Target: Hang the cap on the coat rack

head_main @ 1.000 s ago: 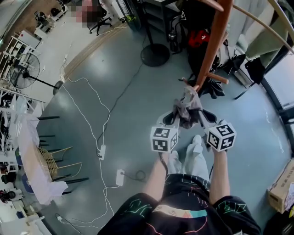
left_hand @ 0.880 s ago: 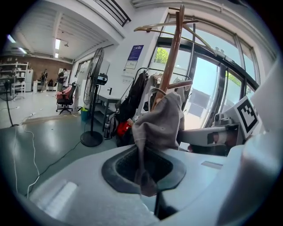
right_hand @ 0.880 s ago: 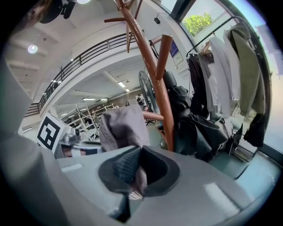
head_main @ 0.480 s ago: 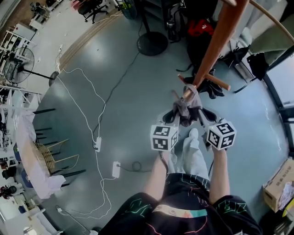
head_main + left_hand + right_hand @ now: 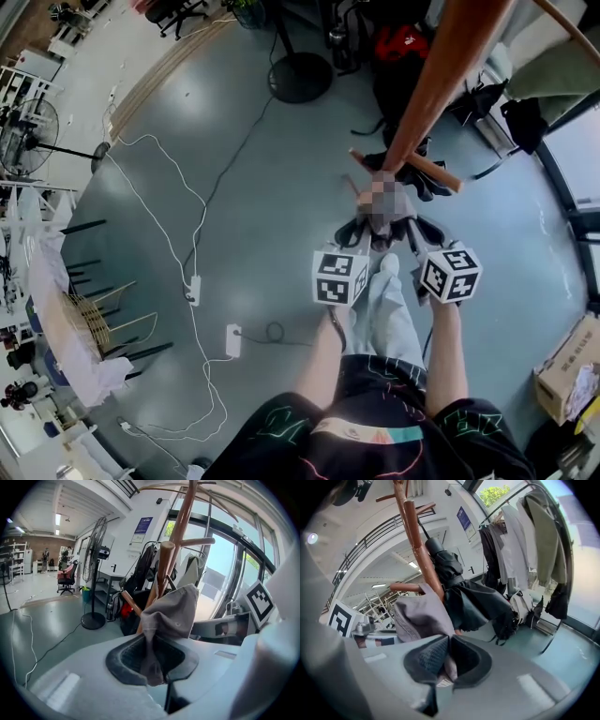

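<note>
Looking from your left, a standing fan (image 5: 28,127) and white cables (image 5: 161,180) with a power strip (image 5: 194,289) lie on the grey floor (image 5: 272,178), well apart from your work. Your left gripper (image 5: 354,234) points up at the coat rack (image 5: 441,75). Its jaws are opening, and a narrow fold of the cap (image 5: 173,611) runs down between the pads, which touch the cloth. The grey cap hangs bunched between your two grippers, close against the rack's brown pole at its lower pegs. Whether it sits over a peg (image 5: 164,564) cannot be told from these views. Your right gripper (image 5: 414,234) has its jaws pinched on the cap's other edge. Beyond it a dark garment (image 5: 473,602) hangs from the rack, and a cardboard box (image 5: 562,370) sits at the far right.
</note>
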